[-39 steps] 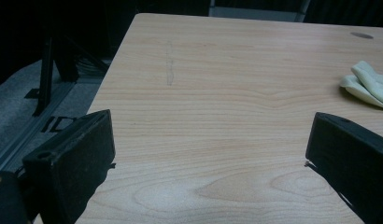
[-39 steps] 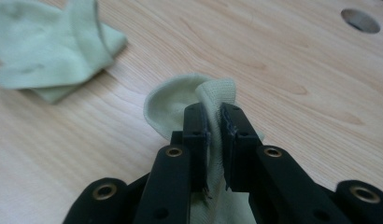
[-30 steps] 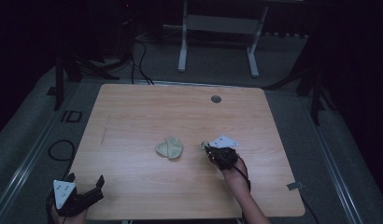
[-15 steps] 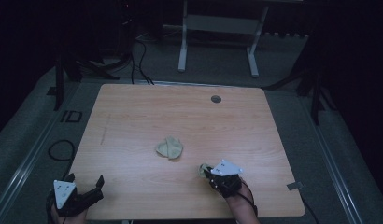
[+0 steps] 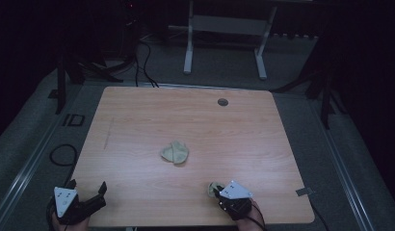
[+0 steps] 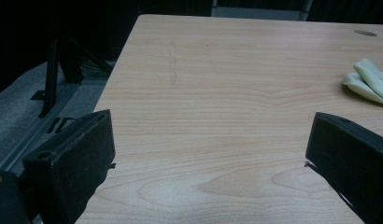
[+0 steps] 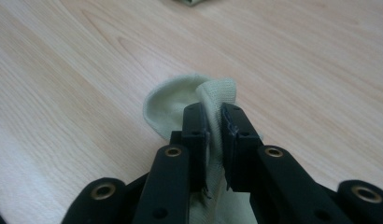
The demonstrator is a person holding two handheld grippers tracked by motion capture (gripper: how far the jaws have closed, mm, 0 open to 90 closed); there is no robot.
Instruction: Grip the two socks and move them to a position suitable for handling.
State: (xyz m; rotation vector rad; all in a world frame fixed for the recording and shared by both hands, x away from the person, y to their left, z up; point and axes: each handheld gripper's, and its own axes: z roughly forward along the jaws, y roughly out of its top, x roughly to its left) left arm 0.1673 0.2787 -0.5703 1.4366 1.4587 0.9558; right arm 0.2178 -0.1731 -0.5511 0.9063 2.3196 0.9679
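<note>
The right gripper (image 7: 212, 135), near the table's (image 5: 138, 120) near right edge, pinches a soft, light sock (image 7: 180, 105) by its edge. A second sock (image 5: 175, 152) lies mid-table. The left gripper (image 5: 87, 192) sits open.

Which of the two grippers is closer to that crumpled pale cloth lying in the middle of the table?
Right. The right gripper sits just near-right of the cloth; the left gripper waits at the near-left corner.
</note>
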